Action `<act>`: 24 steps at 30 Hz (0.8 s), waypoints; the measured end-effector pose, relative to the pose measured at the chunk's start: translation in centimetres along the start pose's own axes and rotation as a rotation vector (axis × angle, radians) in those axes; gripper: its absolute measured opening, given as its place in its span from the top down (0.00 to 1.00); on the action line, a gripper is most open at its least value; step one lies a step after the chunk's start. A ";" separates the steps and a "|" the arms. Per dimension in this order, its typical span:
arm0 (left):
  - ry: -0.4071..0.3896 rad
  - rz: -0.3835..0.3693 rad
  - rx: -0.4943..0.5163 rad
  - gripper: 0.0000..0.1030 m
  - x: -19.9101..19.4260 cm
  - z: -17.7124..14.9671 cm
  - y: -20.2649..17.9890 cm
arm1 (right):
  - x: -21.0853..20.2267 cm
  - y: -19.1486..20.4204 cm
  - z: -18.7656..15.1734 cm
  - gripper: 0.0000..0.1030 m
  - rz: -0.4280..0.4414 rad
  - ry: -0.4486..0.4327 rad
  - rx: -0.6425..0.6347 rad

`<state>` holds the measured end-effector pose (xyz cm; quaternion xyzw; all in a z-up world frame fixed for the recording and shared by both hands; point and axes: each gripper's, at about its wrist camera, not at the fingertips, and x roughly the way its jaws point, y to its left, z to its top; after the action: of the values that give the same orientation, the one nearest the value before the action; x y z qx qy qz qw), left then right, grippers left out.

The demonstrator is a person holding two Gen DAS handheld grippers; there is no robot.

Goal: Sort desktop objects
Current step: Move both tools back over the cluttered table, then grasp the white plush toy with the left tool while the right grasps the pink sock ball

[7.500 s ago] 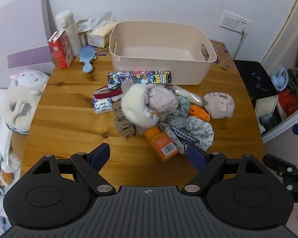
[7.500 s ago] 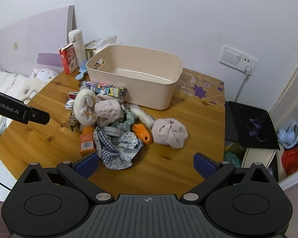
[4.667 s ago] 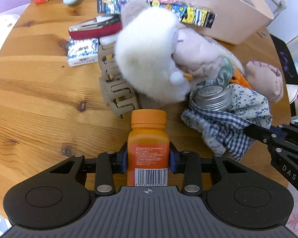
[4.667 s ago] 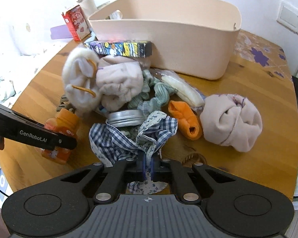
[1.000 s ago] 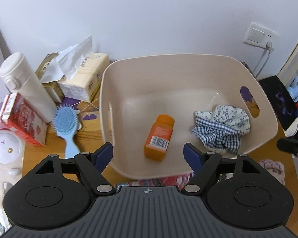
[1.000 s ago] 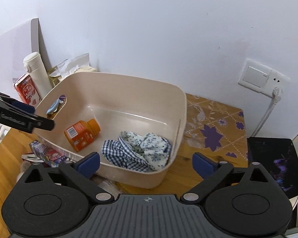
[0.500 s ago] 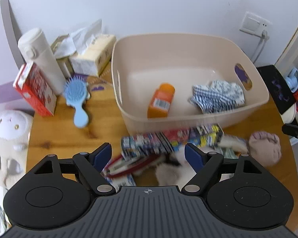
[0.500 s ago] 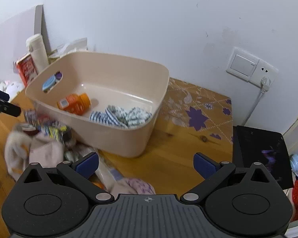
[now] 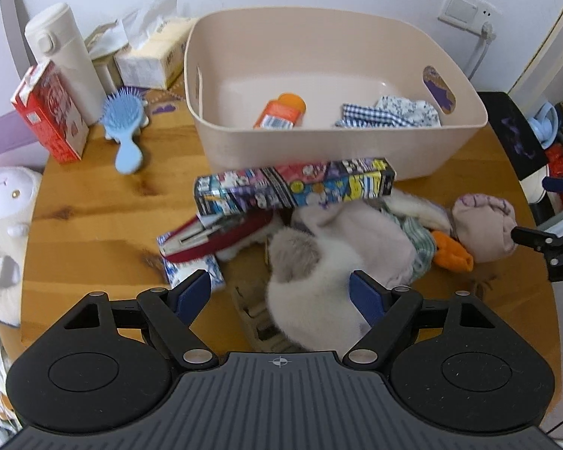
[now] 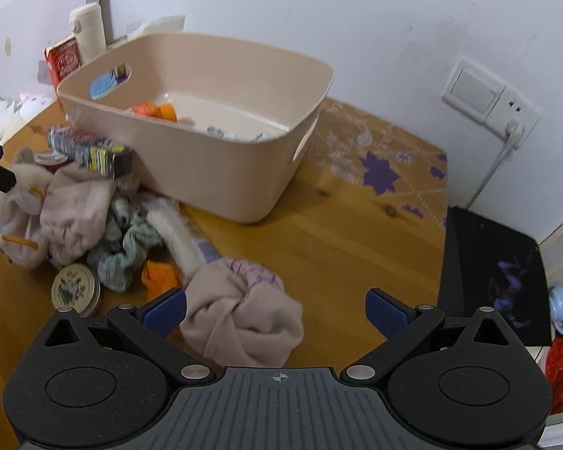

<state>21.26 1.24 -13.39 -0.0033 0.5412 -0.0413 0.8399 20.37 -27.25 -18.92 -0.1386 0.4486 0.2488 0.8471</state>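
The beige bin (image 9: pixel 319 150) (image 10: pixel 221 172) holds an orange pill bottle (image 9: pixel 281 112) and a checked and floral cloth (image 9: pixel 390 114). In front of it lies a pile: a colourful long box (image 9: pixel 292 187), a red case (image 9: pixel 214 238), a white fluffy toy (image 9: pixel 315 300), an orange item (image 9: pixel 452 255), a round tin (image 10: pixel 75 288). My left gripper (image 9: pixel 281 292) is open just above the fluffy toy. My right gripper (image 10: pixel 276 309) is open over a rolled pink cloth (image 10: pixel 240 318) (image 9: pixel 484 228). Neither holds anything.
Left of the bin stand a white flask (image 9: pixel 63 56), a red carton (image 9: pixel 50 112), tissue packs (image 9: pixel 150 60) and a blue hairbrush (image 9: pixel 125 127). A plush sheep (image 9: pixel 3 217) sits at the table's left edge. A wall socket (image 10: pixel 491 97) and dark pad (image 10: pixel 495 273) are at right.
Both grippers have drawn back from the bin and lowered toward the pile, still open. The bottle and cloth stay in the bin.
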 end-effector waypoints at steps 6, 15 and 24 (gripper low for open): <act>0.041 -0.025 -0.030 0.20 1.0 -0.9 -0.6 | 1.6 0.6 -0.7 0.00 0.043 0.040 -0.013; 0.051 -0.009 -0.017 0.20 3.0 -1.4 -1.2 | 4.2 0.5 -0.6 0.00 0.064 0.091 -0.013; 0.003 -0.009 0.091 0.41 3.5 -1.1 -2.1 | 5.7 0.8 -0.7 0.13 0.111 0.120 0.000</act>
<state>21.53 -1.01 -16.90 0.0325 0.5400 -0.0697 0.8381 22.17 -25.22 -24.09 -0.1284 0.5054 0.2866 0.8037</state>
